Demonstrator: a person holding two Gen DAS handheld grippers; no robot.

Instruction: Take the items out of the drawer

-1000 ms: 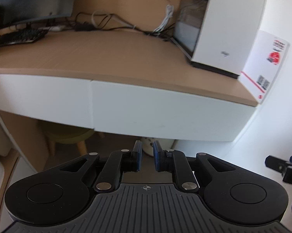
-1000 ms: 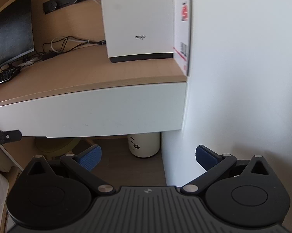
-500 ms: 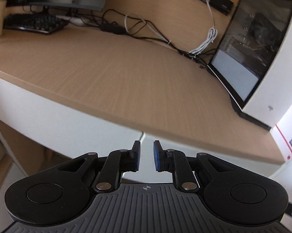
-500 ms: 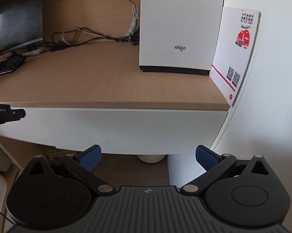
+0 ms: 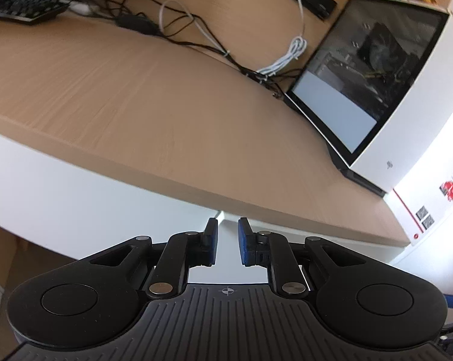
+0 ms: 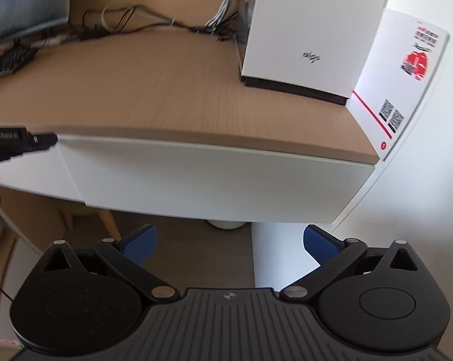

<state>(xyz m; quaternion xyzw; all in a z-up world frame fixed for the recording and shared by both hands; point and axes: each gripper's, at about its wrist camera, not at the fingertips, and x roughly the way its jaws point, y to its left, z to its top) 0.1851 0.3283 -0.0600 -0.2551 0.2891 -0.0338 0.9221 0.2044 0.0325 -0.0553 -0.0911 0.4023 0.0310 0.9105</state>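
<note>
Two white drawer fronts sit side by side under the wooden desk top (image 5: 166, 114), both closed. In the right wrist view the right-hand drawer front (image 6: 211, 177) fills the middle, and its seam with the left one runs down at the left. My right gripper (image 6: 229, 237) stands wide open just below and in front of it, holding nothing. My left gripper (image 5: 226, 240) is shut down to a narrow gap with nothing in it. Its tips point at the seam between the drawer fronts (image 5: 76, 186). The drawers' contents are hidden.
A white computer case (image 6: 310, 30) and a white card with red print (image 6: 407, 75) stand at the desk's right end by the wall. Cables (image 5: 196, 30), a keyboard (image 5: 21, 6) and a monitor lie further back. A stool (image 6: 106, 219) stands under the desk.
Both views have risen from below the desk edge to look down on the desk top, and both have drawn closer to the drawer fronts. Neither gripper's opening has changed.
</note>
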